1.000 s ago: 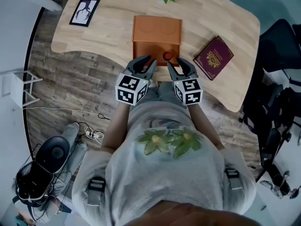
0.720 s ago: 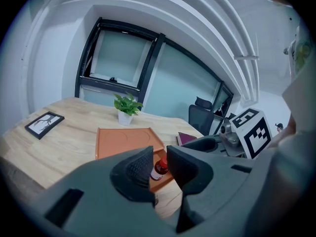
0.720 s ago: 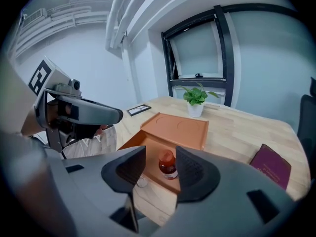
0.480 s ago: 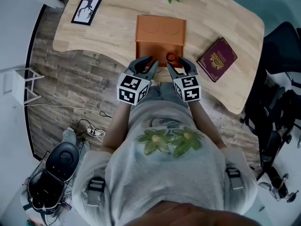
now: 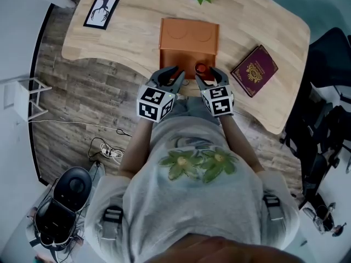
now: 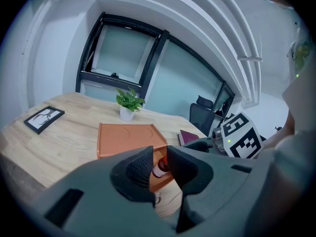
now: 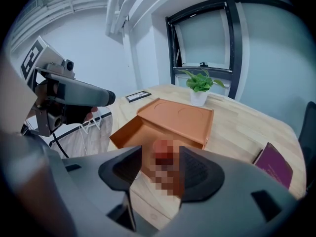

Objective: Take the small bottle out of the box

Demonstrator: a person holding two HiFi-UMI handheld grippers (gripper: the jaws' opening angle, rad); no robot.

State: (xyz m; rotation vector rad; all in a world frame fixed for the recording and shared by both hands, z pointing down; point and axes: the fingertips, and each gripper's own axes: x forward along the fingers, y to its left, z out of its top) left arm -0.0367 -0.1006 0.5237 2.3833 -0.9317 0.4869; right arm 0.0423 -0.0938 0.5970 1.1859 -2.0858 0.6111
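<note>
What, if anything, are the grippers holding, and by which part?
Nothing is held. On the right gripper the jaws have just been opening and stand apart around the small bottle in the box; the left gripper is empty.
</note>
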